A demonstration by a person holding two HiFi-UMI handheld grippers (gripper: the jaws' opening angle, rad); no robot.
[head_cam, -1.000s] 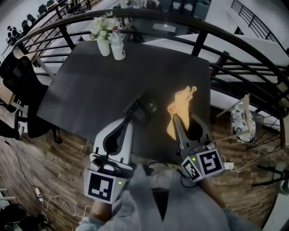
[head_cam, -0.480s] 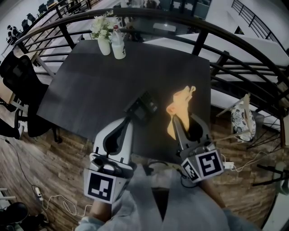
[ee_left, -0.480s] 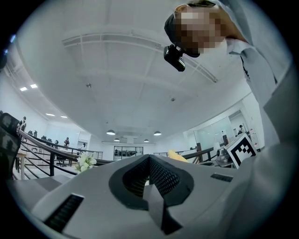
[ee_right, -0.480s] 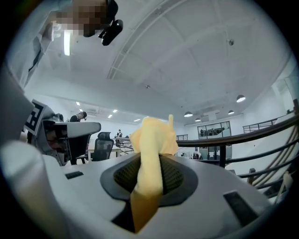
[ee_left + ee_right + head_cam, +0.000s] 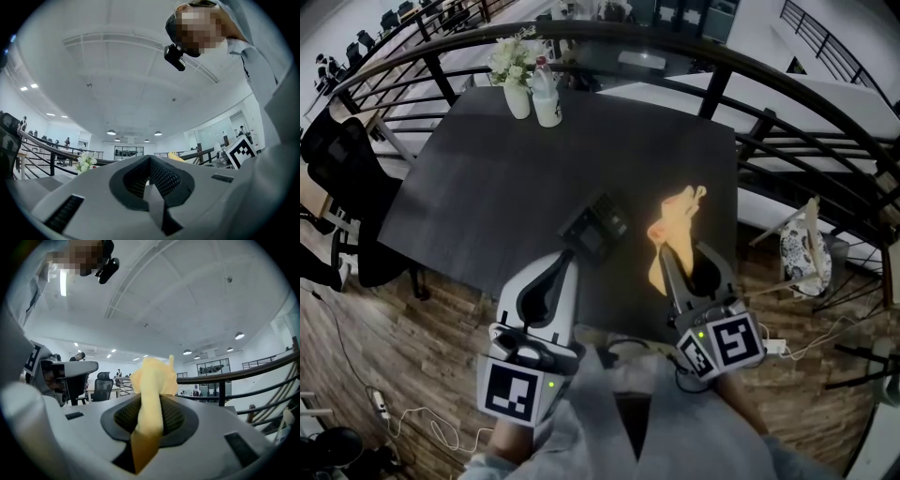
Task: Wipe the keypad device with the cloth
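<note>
Nearest the person, on the near-left side of the black rectangular keypad device [image 5: 593, 228], the white-and-black left gripper [image 5: 565, 254] points its tip at the device's near-left corner; its own view shows its jaws [image 5: 150, 160] pressed together with nothing between them, and whether the tip touches the device cannot be told. On the near-right side of the keypad device, the matching right gripper [image 5: 662, 253] has its jaws pinched on a crumpled yellow fabric cloth [image 5: 674, 217], which in that gripper's view [image 5: 151, 401] runs up through the closed jaws and bunches beyond them [image 5: 153, 377]. The keypad device lies flat on the dark grey square table [image 5: 487, 187], close to the near edge and turned at an angle, with its keys on its far-right part. The cloth stretches away from the right gripper just to the right of the keypad device, apart from it; whether its far end rests on the table is unclear. Well beyond the keypad device, at the far-left corner of the table, stand a white vase of pale flowers [image 5: 514, 86] and a clear plastic bottle [image 5: 546, 97], side by side. Far left of the keypad device, off the table, is a black office chair [image 5: 337, 159] on the wooden plank floor [image 5: 384, 319], and beyond everything curves a dark metal railing [image 5: 675, 42]
</note>
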